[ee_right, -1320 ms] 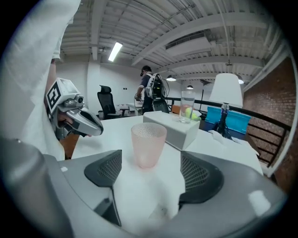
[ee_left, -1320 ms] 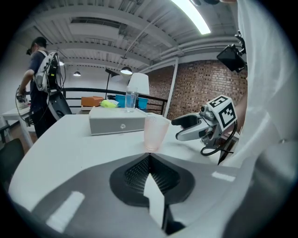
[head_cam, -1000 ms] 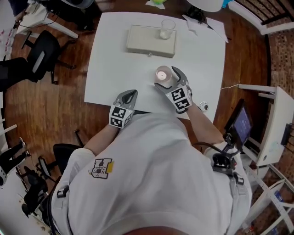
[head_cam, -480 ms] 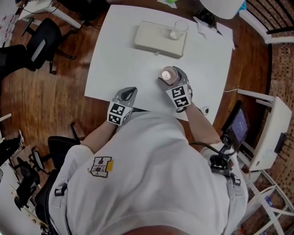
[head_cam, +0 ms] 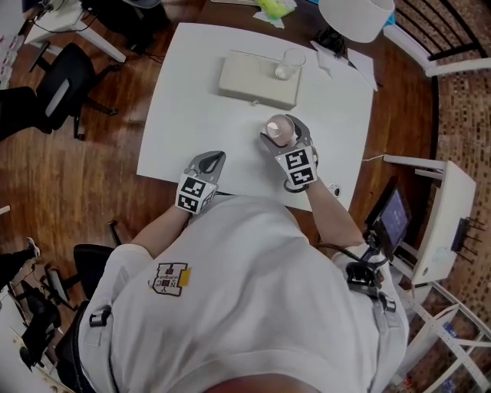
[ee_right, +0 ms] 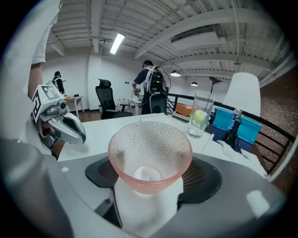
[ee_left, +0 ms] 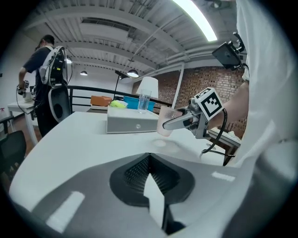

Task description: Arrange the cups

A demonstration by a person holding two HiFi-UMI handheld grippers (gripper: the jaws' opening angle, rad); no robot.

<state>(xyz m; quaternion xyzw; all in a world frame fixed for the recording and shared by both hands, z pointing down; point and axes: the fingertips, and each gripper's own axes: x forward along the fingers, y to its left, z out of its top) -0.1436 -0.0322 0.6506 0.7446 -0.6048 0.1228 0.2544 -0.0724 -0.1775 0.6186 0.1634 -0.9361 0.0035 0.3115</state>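
A pink dimpled cup (head_cam: 275, 128) sits upright between the pads of my right gripper (head_cam: 278, 130), which is shut on it over the white table (head_cam: 192, 100). In the right gripper view the pink cup (ee_right: 150, 153) fills the jaws. The left gripper view shows this cup (ee_left: 164, 122) held just above its shadow on the table. A clear glass (head_cam: 289, 63) stands on a grey box (head_cam: 253, 79) at the far side. My left gripper (head_cam: 216, 156) rests near the table's front edge, jaws together with nothing in them.
A white lamp shade (head_cam: 354, 17) and loose papers (head_cam: 337, 47) are at the table's far right corner. Office chairs (head_cam: 57, 84) stand on the wooden floor to the left. A small screen (head_cam: 391, 219) and a white frame are on the right. A person (ee_left: 46, 69) stands far off.
The right gripper's jaws have closed from wide around the pink cup onto it, and it has shifted slightly toward the grey box. The left gripper has stayed put.
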